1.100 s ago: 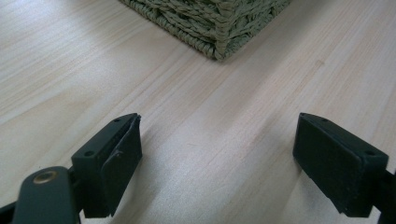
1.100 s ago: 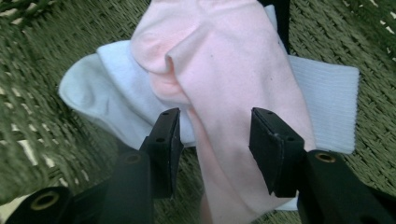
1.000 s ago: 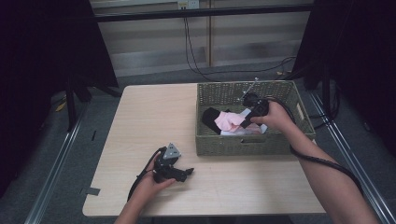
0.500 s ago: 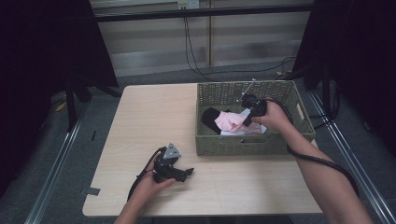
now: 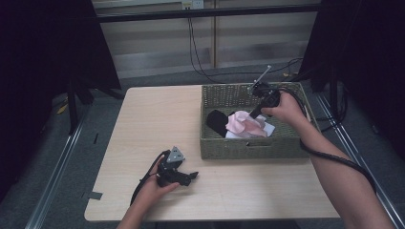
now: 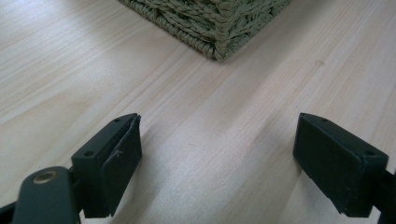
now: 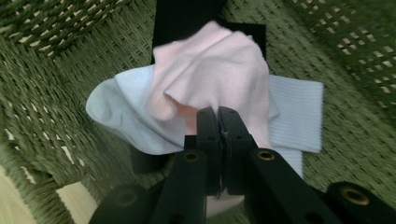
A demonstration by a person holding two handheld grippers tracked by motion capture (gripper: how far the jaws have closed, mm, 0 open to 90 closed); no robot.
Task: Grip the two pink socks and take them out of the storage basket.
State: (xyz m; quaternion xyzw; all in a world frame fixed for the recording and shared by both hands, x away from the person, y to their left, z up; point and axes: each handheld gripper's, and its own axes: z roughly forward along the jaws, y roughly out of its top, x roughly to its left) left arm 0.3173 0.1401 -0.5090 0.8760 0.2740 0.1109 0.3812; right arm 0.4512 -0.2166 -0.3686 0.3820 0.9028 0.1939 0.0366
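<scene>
- Nearest the person, by the front edge of the light wooden table [image 5: 143, 124] and left of its middle, the left hand [image 5: 152, 191] rests on the surface holding the left gripper [image 5: 191, 177].
- The left gripper lies low on the wood and points toward the table's right side. In the left gripper view its two black jaws stand wide apart with bare wood between them, and a corner of the basket shows beyond them.
- A black cable [image 5: 143, 183] curls from that gripper back toward the front edge.
- Farther off, on the right half of the table and reaching to its far right corner, stands a green woven basket [image 5: 248, 148].
- Inside the basket, toward its front wall, lies a small heap of socks: a pink sock [image 7: 215, 60] on top, a pale blue sock [image 7: 116, 112] under it, and a black sock [image 5: 217, 121] toward the basket's left wall.
- The right hand [image 5: 284, 107] reaches in over the basket's far right part with the right gripper [image 7: 217, 116] angled down at the heap.
- The right gripper's jaws have just been closing and are now pressed together, pinching a fold of the pink sock, which bunches up at their tips.
- Beyond the table's far edge are a grey floor, hanging cables and dark curtains at both sides.
</scene>
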